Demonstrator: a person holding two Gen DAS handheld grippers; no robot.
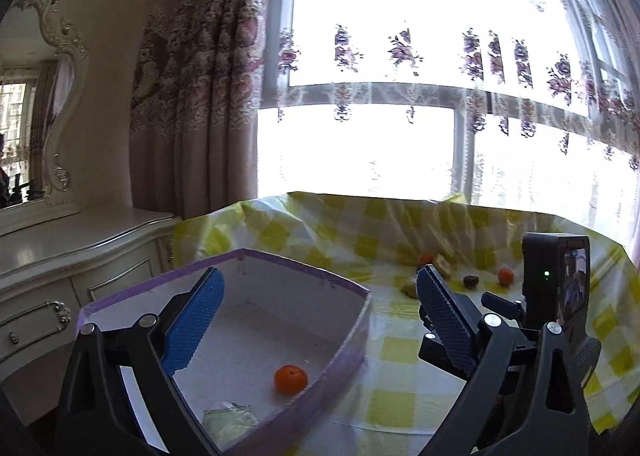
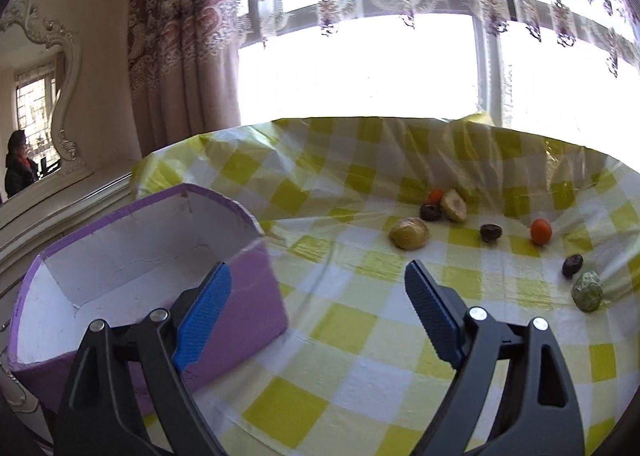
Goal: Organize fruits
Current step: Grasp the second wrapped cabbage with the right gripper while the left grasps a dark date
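In the left wrist view, the left gripper (image 1: pixel 320 296) has its jaws spread wide and nothing is between the two blue pads. The pad on the left side hangs over the inside of a purple box (image 1: pixel 344 348) with a white interior; the other pad is above the tablecloth (image 1: pixel 400 356), which has yellow and white checks. Inside the box lies one orange tangerine (image 1: pixel 291 379), close to the wall on the right side, and no pad touches it. A pale green wrapped piece (image 1: pixel 230 418) lies also on the box floor, nearer to the camera; what it is I cannot tell. Farther on the cloth are a second small orange fruit (image 1: pixel 505 276) and a dark round fruit (image 1: pixel 471 281). At the right, the right gripper (image 1: pixel 452 326) comes into this view with its camera block (image 1: pixel 556 280), where a green light is on.

In the right wrist view, the right gripper (image 2: pixel 318 288) is also released, with the jaws far apart and empty. Its pad on the left side stands in front of the outer wall of the purple box (image 2: pixel 248 296); whether it touches the wall I cannot tell. The fruits lie well apart from the pads, at the far side of the tablecloth (image 2: pixel 360 356): a yellowish round fruit (image 2: pixel 409 233), a cut pale fruit (image 2: pixel 454 205), three dark small fruits (image 2: pixel 491 233), two orange ones (image 2: pixel 541 231) and a green lumpy one (image 2: pixel 587 291). A mirror (image 2: pixel 38 128) at the left shows a person (image 2: pixel 20 172).
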